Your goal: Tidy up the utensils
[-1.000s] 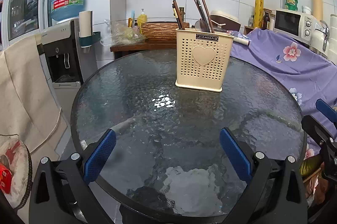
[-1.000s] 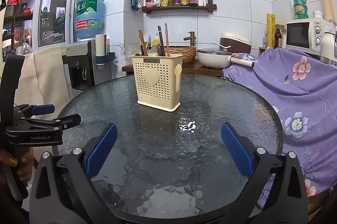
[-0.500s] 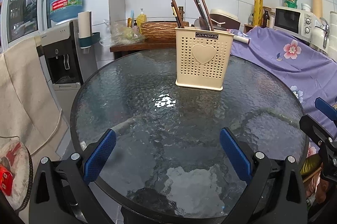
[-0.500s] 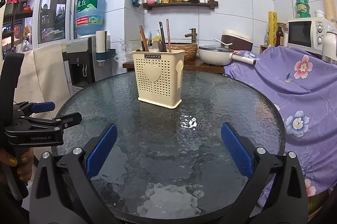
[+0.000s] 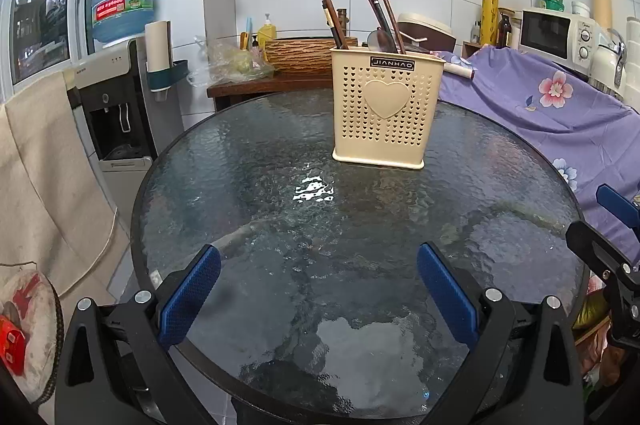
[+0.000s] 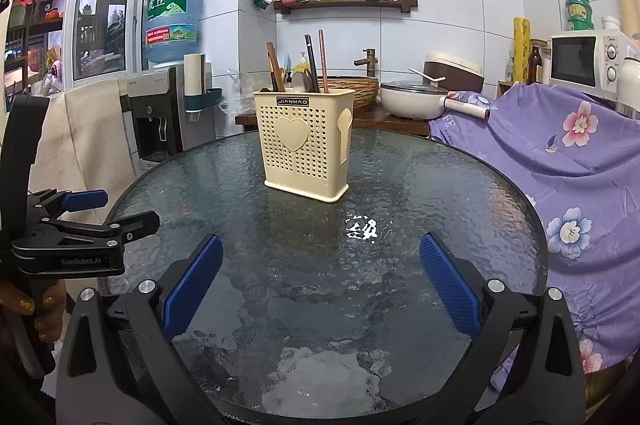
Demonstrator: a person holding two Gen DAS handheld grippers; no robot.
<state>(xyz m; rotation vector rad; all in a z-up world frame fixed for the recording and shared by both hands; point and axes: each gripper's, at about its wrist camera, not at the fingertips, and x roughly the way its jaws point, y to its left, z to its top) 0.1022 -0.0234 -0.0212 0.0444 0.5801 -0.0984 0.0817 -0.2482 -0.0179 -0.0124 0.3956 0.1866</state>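
Left wrist view: your left gripper [image 5: 318,289] hangs low over the near part of the round glass table [image 5: 248,185], jaws spread wide with nothing between the blue pads [image 5: 188,301].
Right wrist view: your right gripper [image 6: 320,281] sits the same way, jaws wide apart and empty.
Table edge: the dark rim curves close under both grippers; the glass between you and the holder is bare.
Left side: a water dispenser [image 5: 120,105] and a beige cloth [image 5: 44,161] stand just off the rim.
Right side: a purple floral cloth [image 6: 560,161] drapes right up against the table edge.
Task item: a cream perforated utensil holder [image 5: 386,111] stands upright on the far half of the table, well apart from both grippers.
Its look: a raised heart on the front, a dark label at the top.
Contents: dark chopsticks [image 5: 382,15] and a spoon [image 5: 376,39] stick up out of it, leaning slightly.
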